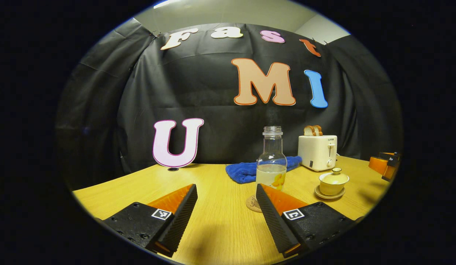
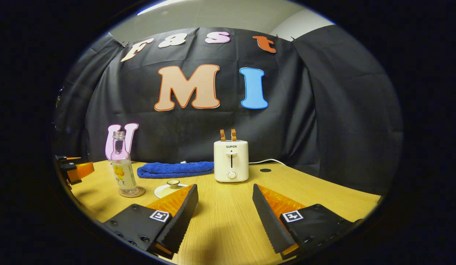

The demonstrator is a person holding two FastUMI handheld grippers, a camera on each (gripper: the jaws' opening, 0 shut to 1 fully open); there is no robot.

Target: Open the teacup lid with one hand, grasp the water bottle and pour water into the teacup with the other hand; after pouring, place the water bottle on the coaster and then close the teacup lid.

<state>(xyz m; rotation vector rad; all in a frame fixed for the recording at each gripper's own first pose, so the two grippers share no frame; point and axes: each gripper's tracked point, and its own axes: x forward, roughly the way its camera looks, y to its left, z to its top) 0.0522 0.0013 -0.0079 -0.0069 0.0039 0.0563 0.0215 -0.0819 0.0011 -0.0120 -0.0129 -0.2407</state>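
A clear glass water bottle without a cap, about a third full, stands on a round coaster just beyond my left gripper's right finger. The lidded cream teacup sits on its saucer to the right of it. My left gripper is open over the table with nothing between its fingers. In the right gripper view the bottle and coaster stand far left. The teacup's lid knob peeks over my left finger. My right gripper is open and holds nothing.
A white toaster with bread slices stands at the back, its cable trailing right. A folded blue towel lies along the wall. The other gripper hovers at the right edge of the wooden table.
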